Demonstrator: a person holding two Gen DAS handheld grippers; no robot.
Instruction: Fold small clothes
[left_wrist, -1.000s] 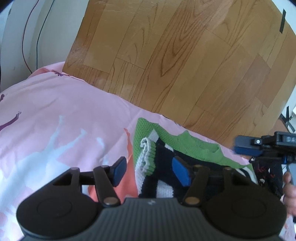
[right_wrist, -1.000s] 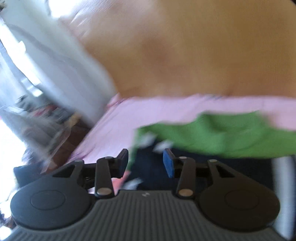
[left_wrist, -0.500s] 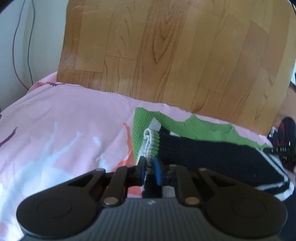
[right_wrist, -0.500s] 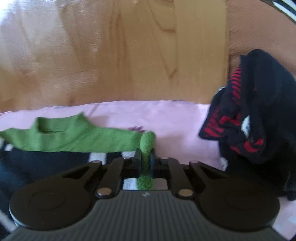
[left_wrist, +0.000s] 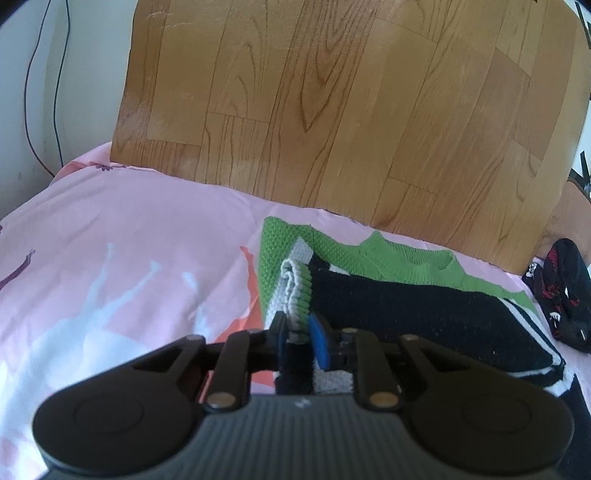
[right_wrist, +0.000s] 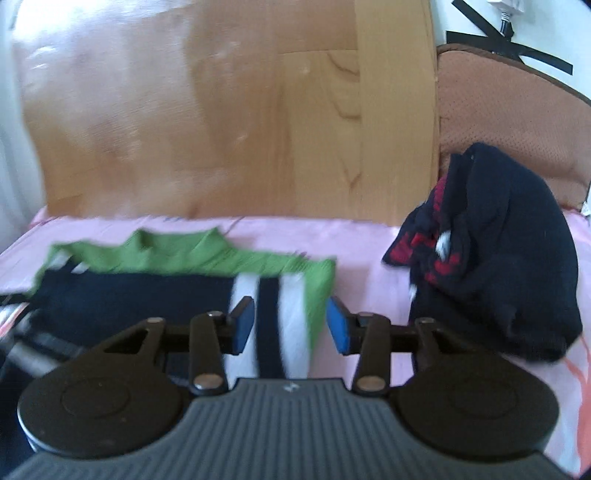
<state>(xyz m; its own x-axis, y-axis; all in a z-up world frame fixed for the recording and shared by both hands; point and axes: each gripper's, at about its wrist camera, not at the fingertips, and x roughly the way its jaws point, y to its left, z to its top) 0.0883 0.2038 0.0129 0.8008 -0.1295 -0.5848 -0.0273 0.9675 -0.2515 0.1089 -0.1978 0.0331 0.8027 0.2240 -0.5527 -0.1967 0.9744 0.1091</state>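
A: Where is the sweater (left_wrist: 388, 291) now?

B: It lies flat on the pink bed sheet (left_wrist: 129, 236), in front of the wooden board (left_wrist: 332, 110). Its long axis runs side to side, from 9 o'clock to 3 o'clock in the right wrist view, with the green collar at 12 o'clock.

A: And the left gripper (left_wrist: 299, 338)?

B: Its jaws stand narrow, pinching the bunched white and green cuff at the sweater's left edge. They are just starting to ease apart, but the knit is pressed between the pads.

A: The right gripper (right_wrist: 291, 325)?

B: Its jaws are opening, about half wide. The striped right end of the sweater (right_wrist: 273, 306) lies between and below them, but the pads do not press on it.

A: Which hand is nearer the next fold?

B: I judge both are at the 2 short ends, so each is equally close. The turn depends on carrying those ends across the long axis.

A: Anything else nearby?

B: 1 dark garment with red marks (right_wrist: 491, 258) sits crumpled at 2 o'clock, apart from the sweater.
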